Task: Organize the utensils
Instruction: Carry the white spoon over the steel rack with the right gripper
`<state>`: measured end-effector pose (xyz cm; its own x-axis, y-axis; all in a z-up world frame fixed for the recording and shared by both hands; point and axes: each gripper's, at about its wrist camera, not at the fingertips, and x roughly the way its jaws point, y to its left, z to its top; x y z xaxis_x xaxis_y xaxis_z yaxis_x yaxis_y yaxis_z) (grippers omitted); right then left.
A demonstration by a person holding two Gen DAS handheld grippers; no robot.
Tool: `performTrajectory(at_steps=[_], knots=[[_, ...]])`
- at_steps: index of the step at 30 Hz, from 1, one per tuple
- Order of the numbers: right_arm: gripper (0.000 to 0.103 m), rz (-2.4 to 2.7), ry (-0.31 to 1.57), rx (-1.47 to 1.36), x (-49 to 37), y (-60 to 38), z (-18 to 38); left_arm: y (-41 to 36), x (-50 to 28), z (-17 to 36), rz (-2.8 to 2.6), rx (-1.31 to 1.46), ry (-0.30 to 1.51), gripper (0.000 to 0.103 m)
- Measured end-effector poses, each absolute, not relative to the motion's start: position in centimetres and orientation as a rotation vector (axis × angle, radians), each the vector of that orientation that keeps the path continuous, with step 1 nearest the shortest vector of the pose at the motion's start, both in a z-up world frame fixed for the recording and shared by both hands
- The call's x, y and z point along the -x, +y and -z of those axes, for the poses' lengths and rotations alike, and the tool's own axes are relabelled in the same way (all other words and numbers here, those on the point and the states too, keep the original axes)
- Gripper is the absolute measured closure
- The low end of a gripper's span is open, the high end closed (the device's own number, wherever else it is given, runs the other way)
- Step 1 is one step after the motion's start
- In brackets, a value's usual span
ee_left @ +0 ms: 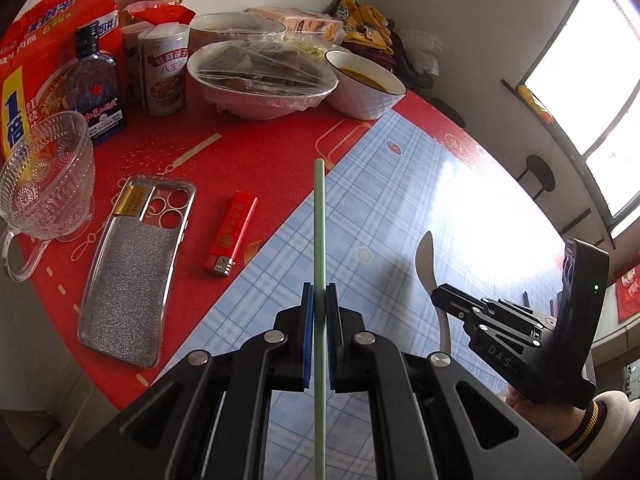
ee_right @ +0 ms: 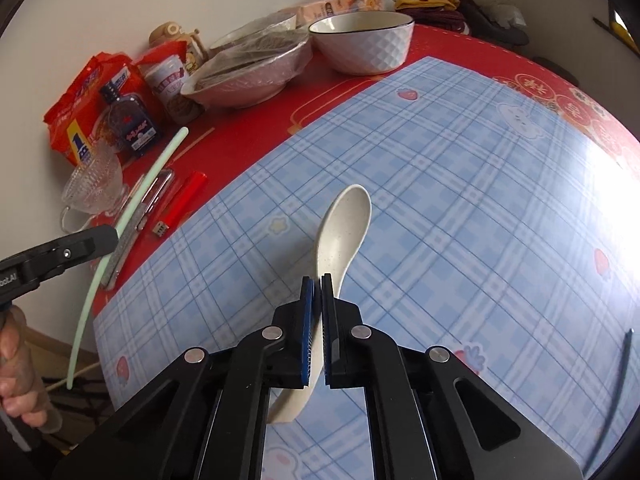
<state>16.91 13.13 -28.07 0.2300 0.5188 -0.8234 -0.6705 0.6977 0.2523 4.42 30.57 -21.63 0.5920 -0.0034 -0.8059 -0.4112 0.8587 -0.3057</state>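
My left gripper (ee_left: 319,292) is shut on a pale green chopstick (ee_left: 319,224), which points away over the table's red cloth and blue plaid mat. The chopstick also shows in the right wrist view (ee_right: 154,172), clamped in the left gripper (ee_right: 114,236). My right gripper (ee_right: 319,280) is shut on the handle of a white speckled spoon (ee_right: 346,220), held above the plaid mat (ee_right: 460,200) with the bowl pointing away. In the left wrist view the right gripper (ee_left: 436,294) holds the spoon (ee_left: 426,258) at the right.
On the red cloth at the left lie a lighter (ee_left: 231,234), a glittery phone case (ee_left: 136,264) and a glass cup (ee_left: 44,180). At the back stand a bottle (ee_left: 96,80), a can (ee_left: 166,72), noodle packs, wrapped dishes (ee_left: 262,76) and a white bowl (ee_left: 362,82). A dark stick (ee_right: 624,364) lies at the mat's right.
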Motion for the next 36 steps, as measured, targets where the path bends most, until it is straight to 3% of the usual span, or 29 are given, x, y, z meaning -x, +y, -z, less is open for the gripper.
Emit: performTrajectory(at_steps=[23,29,36], knots=[[0.096,-0.729,1.145,0.100,-17.6,10.0,30.3,28.3,-5.9,21.7,-0.204,0.465,0.939,0.097],[0.097,-0.687,1.057,0.050,-16.9,7.0,27.0,26.7,-7.7,21.1,-0.156,0.460,0.932,0.098],[0.097,-0.476,0.964,-0.042,-16.8,-3.0,22.9,19.2,-11.5,19.6,0.033,0.381,0.921,0.097]])
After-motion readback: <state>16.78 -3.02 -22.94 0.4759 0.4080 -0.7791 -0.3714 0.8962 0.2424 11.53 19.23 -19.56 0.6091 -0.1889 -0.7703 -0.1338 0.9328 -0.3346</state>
